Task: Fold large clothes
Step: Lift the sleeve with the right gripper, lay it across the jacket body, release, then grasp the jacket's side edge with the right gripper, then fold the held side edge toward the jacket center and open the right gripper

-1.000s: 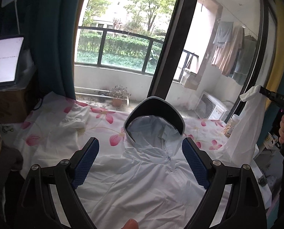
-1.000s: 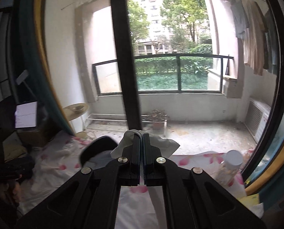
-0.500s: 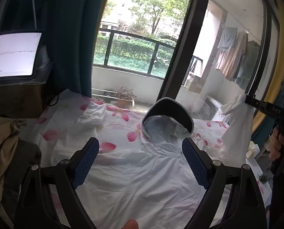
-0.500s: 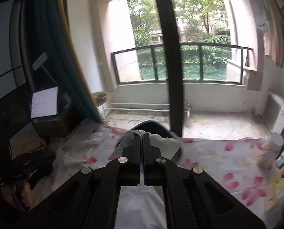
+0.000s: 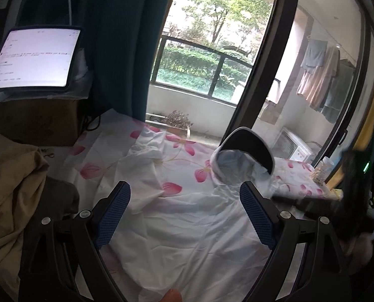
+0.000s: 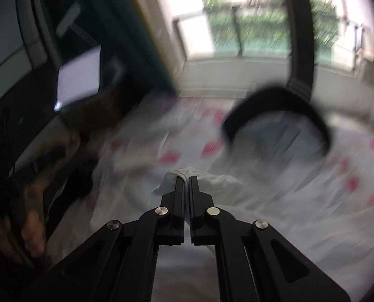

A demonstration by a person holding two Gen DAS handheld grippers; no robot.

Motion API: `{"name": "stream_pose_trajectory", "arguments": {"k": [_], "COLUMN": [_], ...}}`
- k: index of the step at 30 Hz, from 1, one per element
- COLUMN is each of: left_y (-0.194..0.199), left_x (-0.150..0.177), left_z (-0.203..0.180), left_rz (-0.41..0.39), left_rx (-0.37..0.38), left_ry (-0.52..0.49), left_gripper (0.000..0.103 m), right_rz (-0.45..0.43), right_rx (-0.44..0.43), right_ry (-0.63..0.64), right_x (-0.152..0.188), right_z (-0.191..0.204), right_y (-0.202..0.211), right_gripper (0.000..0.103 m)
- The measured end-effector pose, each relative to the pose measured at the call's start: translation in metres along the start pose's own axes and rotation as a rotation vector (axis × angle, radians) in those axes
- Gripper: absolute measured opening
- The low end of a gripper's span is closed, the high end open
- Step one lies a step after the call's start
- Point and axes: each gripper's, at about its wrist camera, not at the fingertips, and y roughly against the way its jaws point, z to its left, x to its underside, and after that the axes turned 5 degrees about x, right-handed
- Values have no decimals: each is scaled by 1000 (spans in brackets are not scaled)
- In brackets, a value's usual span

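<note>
A white hooded jacket (image 5: 187,226) lies spread on the bed, its hood with a dark brim (image 5: 249,146) standing up at the far end. My left gripper (image 5: 183,188) hovers open over the jacket's chest with nothing between its blue pads. In the blurred right wrist view, my right gripper (image 6: 186,178) pinches a bunched white sleeve (image 6: 212,180) low over the jacket (image 6: 275,201), and its jaws are opening slightly with the cloth still between them. From the left wrist view, the right gripper (image 5: 277,197) appears as a dark blur at the right, beside the hood.
A pink-flowered bedsheet (image 5: 106,166) covers the bed. A lit tablet (image 5: 36,55) stands at the left above a pile of beige clothes (image 5: 8,188). A dark door frame (image 5: 262,75) and the balcony lie behind. A jar (image 5: 322,168) stands at the bed's right edge.
My right gripper has swung down and leftward with the sleeve, from high beside the bed to low over the jacket near the hood. The left gripper has drifted sideways, still open.
</note>
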Motion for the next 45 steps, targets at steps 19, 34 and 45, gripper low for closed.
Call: {"name": "stream_pose_trajectory", "arguments": {"k": [19,34,45], "left_y": [-102,-126,-141], "left_x": [23,38,52], "left_z": [-64,-53,-62], "left_rz": [218,308,348], "left_rx": [11,-99,-23], "left_ry": [-83,-100,-175], "left_gripper": [91,91,91], "right_rz": [-52,94,42], "right_rx": [310,237,335], "right_ry": [-141,-239,-278], "right_x": [58,64,74], "right_z": [-163,-276,-296], "right_y": [102,53,69], "right_gripper": [79,43,3]}}
